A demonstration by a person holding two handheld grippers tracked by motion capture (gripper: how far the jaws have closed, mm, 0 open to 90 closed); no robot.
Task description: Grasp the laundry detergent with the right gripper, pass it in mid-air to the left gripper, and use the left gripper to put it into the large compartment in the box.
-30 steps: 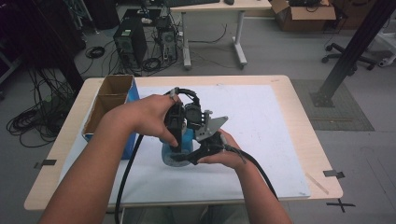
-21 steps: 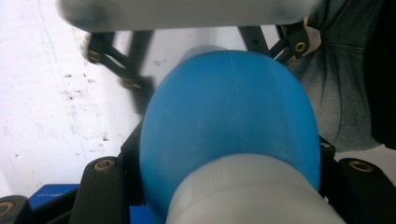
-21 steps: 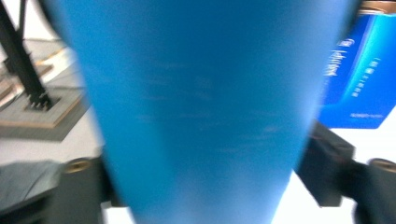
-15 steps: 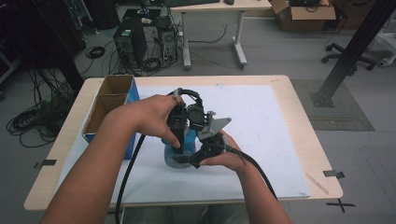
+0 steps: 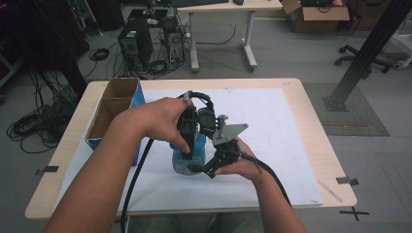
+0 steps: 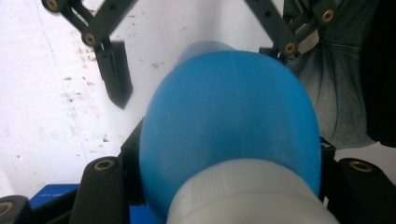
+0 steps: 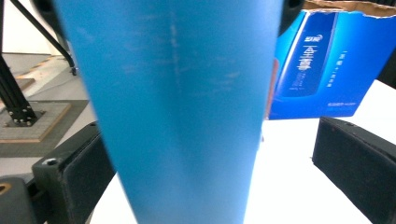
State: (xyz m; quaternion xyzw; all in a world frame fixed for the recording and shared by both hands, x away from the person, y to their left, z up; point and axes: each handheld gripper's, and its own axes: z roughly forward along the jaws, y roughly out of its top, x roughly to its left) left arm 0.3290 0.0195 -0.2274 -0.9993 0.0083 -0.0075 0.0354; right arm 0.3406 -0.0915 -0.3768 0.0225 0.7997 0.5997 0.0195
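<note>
We see a blue bottle (image 5: 187,158) with a white ribbed cap (image 6: 247,196) (the blue is even, with faint pale scuffs down its side). The left gripper (image 5: 187,150) and the right gripper (image 5: 204,167) are black, with brass-coloured pins at their joints, and black cables trail from them; the right one carries a grey plate (image 5: 229,133). The box (image 5: 112,114) is bright blue outside, with white lettering and a lighter blue bottle shape printed on it, and plain brown cardboard inside. We find the sheet (image 5: 286,141) white, speckled with small dark marks, on a pale wood table (image 5: 311,102). The floor is grey.
</note>
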